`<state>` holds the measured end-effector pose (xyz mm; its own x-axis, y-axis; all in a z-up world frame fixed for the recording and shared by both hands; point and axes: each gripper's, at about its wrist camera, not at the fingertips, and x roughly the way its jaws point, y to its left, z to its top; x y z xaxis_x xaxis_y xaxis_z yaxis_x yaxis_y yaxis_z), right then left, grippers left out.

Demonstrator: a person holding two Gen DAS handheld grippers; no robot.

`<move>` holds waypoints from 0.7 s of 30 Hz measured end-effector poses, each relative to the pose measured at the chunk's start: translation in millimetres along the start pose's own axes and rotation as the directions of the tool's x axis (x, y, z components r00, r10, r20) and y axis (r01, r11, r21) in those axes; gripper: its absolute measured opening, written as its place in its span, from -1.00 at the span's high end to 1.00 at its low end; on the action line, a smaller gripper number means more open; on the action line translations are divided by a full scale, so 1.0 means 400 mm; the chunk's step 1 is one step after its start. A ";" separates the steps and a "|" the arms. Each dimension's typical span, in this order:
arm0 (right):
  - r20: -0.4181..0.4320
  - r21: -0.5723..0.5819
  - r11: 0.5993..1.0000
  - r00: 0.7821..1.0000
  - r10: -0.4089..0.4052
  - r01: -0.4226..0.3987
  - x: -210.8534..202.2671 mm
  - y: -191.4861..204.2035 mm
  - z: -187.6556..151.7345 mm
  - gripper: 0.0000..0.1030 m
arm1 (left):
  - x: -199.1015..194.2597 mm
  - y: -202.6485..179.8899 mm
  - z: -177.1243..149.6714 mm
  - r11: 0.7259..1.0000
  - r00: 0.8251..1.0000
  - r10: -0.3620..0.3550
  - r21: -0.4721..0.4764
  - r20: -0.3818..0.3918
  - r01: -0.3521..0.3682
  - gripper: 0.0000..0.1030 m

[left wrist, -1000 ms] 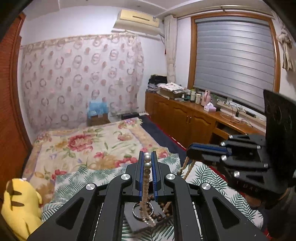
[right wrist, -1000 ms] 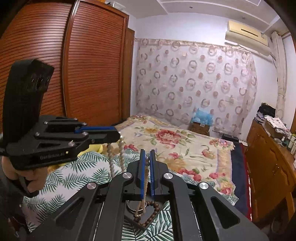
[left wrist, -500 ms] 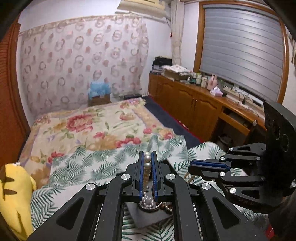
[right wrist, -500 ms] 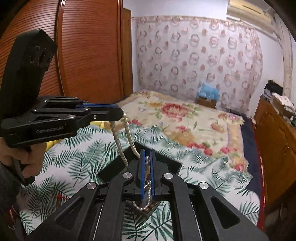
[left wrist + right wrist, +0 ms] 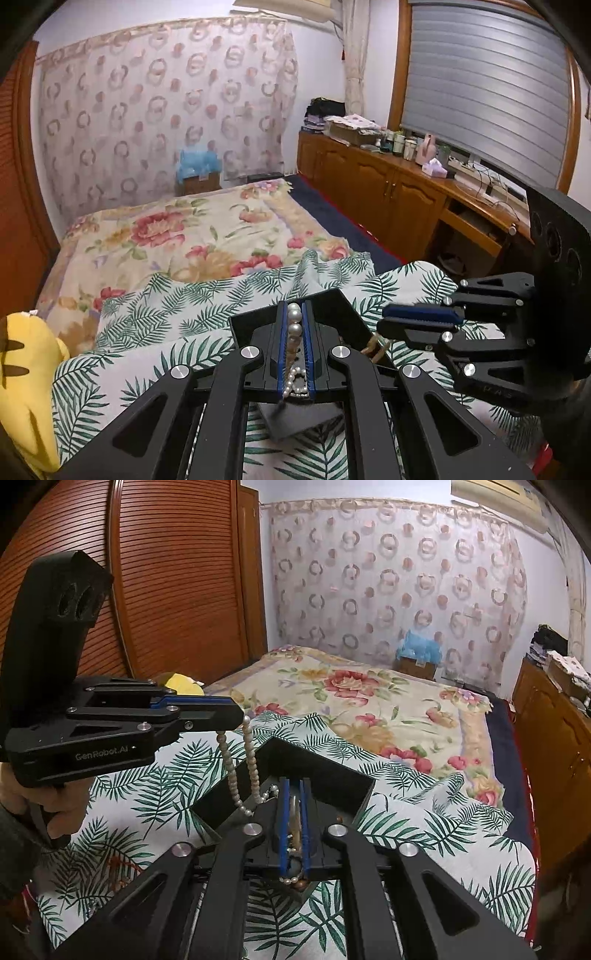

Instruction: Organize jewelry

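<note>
Pearl necklace (image 5: pixel 236 771), pinched by left tongs (image 5: pixel 231 710), should sink slowly into the black box (image 5: pixel 295 764); right tongs (image 5: pixel 293 805) pinch a ring.

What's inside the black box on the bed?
The pearl necklace hangs down into the black box, with more beads and a small silver piece. The right gripper covers the rest.
</note>
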<state>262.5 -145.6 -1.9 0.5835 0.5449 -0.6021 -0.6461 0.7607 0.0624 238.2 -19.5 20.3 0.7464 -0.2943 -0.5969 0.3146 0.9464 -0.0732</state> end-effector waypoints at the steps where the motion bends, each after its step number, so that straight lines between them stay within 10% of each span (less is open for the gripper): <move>1: 0.000 0.003 1.000 1.000 0.000 0.000 -0.003 -0.002 0.000 0.64 | -0.003 -0.003 -0.003 1.000 1.000 0.003 0.001 0.000 -0.004 0.86; 21: -0.046 0.045 0.999 0.999 0.007 -0.005 -0.067 0.107 -0.160 0.64 | -0.167 -0.016 -0.201 0.999 1.000 0.026 -0.026 0.000 -0.026 0.69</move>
<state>187.5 -150.3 -34.0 0.5555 0.5335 -0.6378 -0.6264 0.7730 0.1010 139.0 4.7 -3.7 0.7544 -0.2696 -0.5985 0.2800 0.9568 -0.0781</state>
